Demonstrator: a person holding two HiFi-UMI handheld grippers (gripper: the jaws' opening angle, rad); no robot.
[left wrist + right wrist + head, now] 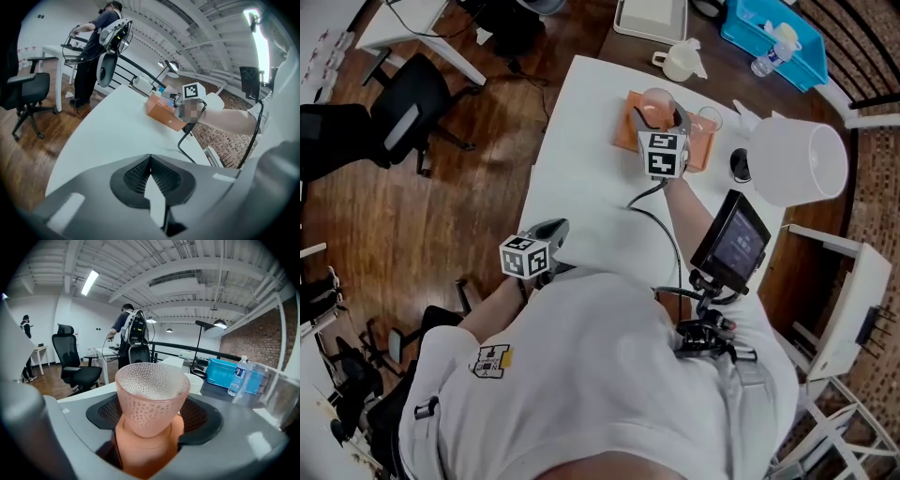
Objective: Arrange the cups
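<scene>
At the far end of the white counter (pixel 581 159), the right claw (pixel 661 120) is spread wide around 1 pink dimpled cup (pixel 151 394) and pinches it by its sides. The cup is mouth up and empty. It is over an orange tray (pixel 705 150); whether its base touches the tray cannot be told. In the right gripper view an orange rounded form sits directly under the cup. On the tray's right part stands what looks like a clear cup (pixel 706 119), too faint to see into.

Past the counter's far edge, on a dark table, are a white mug (pixel 678 63), a blue bin (pixel 741 28) with a water bottle (pixel 767 59) at its near side, and a white tray (pixel 652 19) — what they hold cannot be made out.

The left claw (pixel 150 177) is pressed together with nothing in it. It hangs at the counter's left edge, well apart from the orange tray. Open white surface lies between the 2 claws, crossed only by a black cable (pixel 677 262) that runs from the right claw toward the person. A large white shade (pixel 797 159) crowds the counter's right edge, near the orange tray. Left of the counter lies wood floor (pixel 441 216) with an office chair (pixel 403 117) — well clear of the edge.
</scene>
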